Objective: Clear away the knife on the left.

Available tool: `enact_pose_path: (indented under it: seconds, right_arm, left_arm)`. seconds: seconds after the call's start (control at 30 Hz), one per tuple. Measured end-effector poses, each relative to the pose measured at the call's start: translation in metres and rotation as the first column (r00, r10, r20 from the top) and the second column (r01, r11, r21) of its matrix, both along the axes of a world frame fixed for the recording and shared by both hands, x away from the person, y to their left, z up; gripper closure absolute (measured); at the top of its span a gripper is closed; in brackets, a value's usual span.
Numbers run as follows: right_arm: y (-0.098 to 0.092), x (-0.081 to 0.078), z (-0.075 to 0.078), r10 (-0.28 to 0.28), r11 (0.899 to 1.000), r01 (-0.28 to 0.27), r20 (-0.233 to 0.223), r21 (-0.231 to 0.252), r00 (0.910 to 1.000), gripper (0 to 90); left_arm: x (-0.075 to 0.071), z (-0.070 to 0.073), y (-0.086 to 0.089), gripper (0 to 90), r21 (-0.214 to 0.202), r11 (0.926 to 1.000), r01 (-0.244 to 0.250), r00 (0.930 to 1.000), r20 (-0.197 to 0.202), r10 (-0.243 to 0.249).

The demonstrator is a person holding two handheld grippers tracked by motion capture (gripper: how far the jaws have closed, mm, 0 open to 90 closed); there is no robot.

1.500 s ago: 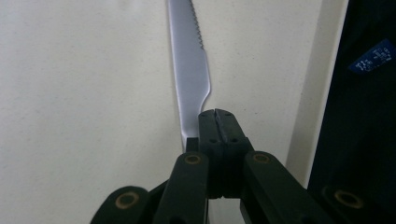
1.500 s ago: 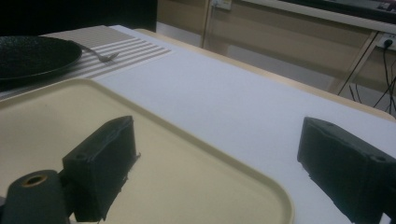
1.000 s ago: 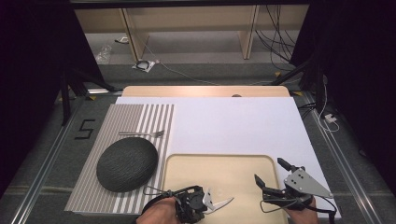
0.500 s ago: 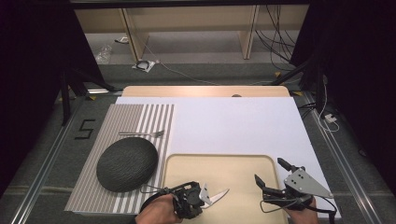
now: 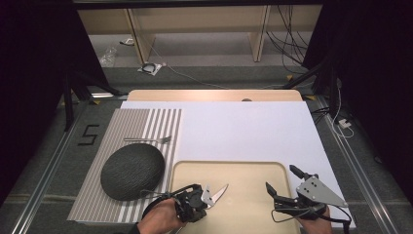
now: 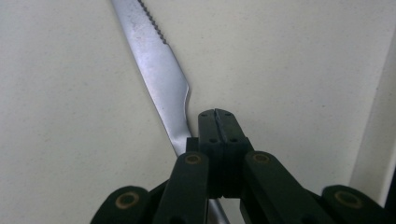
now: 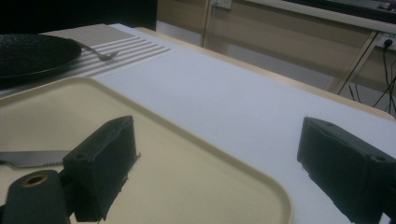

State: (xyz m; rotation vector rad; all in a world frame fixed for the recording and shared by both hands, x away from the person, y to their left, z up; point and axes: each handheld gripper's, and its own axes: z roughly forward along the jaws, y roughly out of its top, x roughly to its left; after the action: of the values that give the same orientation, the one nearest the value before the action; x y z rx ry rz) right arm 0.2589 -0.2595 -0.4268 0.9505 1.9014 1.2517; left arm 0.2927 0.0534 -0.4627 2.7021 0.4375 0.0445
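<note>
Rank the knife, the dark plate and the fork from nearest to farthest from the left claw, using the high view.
1. Knife: held in the left claw, blade out over the beige tray.
2. Dark plate: just to the claw's left, on the striped mat.
3. Fork: farther back on the mat, beyond the plate.

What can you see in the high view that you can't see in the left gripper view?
The high view alone gives the round dark grey plate, the small silver fork, the grey striped placemat, the white table cover and the right gripper with its jaws wide apart. The left gripper view alone gives the tiny saw teeth along the blade's edge. Both give the silver table knife, clamped in the left gripper, above the beige plastic tray.
</note>
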Motion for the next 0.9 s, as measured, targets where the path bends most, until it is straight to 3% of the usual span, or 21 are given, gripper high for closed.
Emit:
enact_pose_path:
  seconds: [0.9]
  right_arm:
    - [0.000, -0.001, 0.000, 0.000, 1.000, 0.000, -0.002, 0.002, 1.0000, 12.6]
  left_arm:
    - [0.012, 0.000, 0.026, 89.6, 0.007, 0.9964, -0.084, 0.9963, 0.018, 0.084]
